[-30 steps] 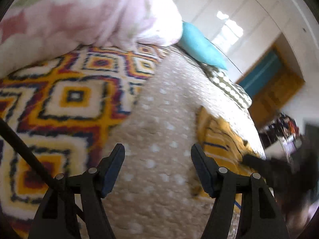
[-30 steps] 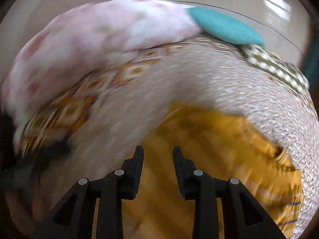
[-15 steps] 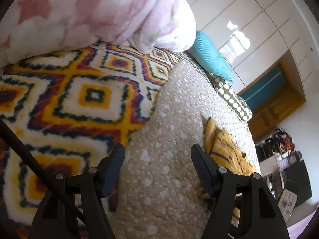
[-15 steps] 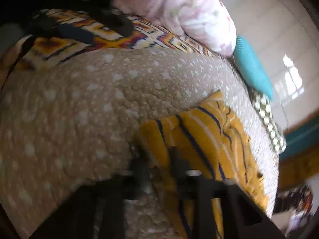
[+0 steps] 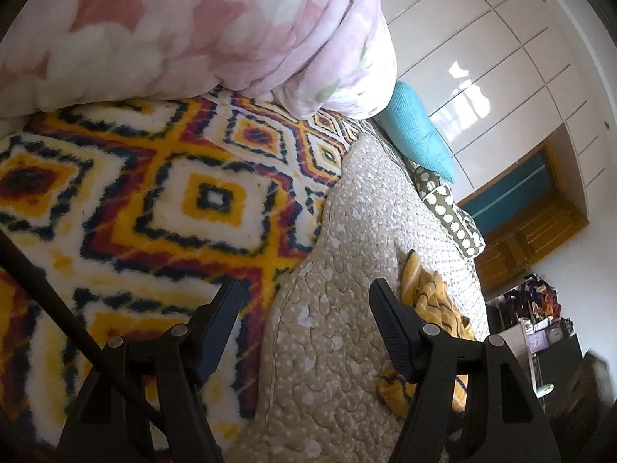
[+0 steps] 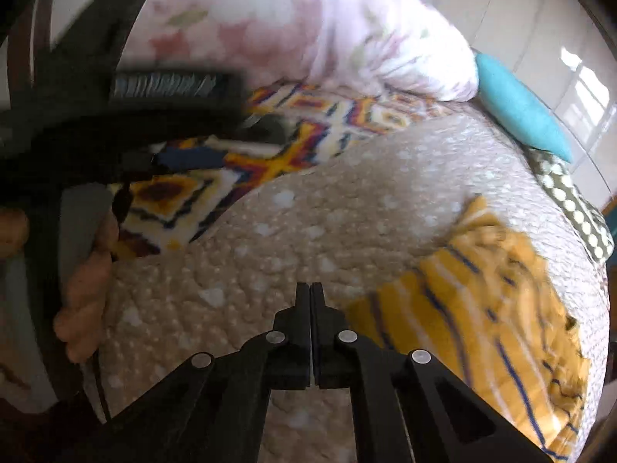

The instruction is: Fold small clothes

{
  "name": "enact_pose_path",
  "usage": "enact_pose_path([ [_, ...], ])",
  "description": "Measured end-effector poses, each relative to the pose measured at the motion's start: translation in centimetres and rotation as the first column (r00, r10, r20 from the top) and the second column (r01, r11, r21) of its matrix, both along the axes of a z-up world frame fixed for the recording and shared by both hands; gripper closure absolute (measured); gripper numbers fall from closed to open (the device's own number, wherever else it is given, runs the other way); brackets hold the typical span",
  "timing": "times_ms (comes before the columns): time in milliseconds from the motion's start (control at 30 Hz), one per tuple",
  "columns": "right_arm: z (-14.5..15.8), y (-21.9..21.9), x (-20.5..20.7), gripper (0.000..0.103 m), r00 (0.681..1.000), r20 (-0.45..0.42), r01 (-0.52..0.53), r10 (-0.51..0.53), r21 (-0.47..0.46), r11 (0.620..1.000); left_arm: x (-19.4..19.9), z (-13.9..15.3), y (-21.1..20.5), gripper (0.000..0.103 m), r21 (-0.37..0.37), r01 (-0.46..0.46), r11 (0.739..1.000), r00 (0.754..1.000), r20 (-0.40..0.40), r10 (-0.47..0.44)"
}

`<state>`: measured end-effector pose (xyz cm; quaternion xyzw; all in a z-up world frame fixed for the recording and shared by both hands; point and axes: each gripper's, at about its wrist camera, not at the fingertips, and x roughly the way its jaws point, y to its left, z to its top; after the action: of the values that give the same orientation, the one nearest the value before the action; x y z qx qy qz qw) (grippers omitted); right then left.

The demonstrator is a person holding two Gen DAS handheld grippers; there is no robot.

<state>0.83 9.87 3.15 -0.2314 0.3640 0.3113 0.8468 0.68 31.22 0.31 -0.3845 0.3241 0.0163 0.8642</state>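
Stripes of navy and white run along a yellow garment [image 6: 497, 308], which lies rumpled on the beige quilted bed cover [image 6: 270, 239]. Its long axis runs from the near right edge of the bed up toward the teal pillow [image 6: 520, 112], a pointed corner aimed that way. The right tongs [image 6: 310, 297] are pressed together, empty, hovering over the cover just left of the garment. The left tongs [image 5: 304, 332] are spread wide above the seam between the cover and the patterned fleece blanket [image 5: 162, 200]; the garment [image 5: 432, 301] shows past their right finger.
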Motion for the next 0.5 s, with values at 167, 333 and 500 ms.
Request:
enact_pose_path([
  [167, 3.0, -5.9, 5.5, 0.102, 0.96, 0.091, 0.262, -0.266, 0.046, 0.964, 0.2, 0.4, -0.7, 0.035, 0.033, 0.017, 0.999, 1.0, 0.011, -0.018],
  [333, 0.3, -6.8, 15.3, 0.102, 0.91, 0.025, 0.415, -0.415, -0.033, 0.909, 0.2, 0.6, -1.2, 0.035, 0.056, 0.028, 0.998, 1.0, 0.01, -0.029],
  [500, -3.2, -5.6, 21.2, 0.102, 0.885, -0.08, 0.453, -0.459, -0.083, 0.887, 0.3, 0.6, -1.3, 0.035, 0.063, 0.038, 0.997, 0.999, 0.013, -0.039],
])
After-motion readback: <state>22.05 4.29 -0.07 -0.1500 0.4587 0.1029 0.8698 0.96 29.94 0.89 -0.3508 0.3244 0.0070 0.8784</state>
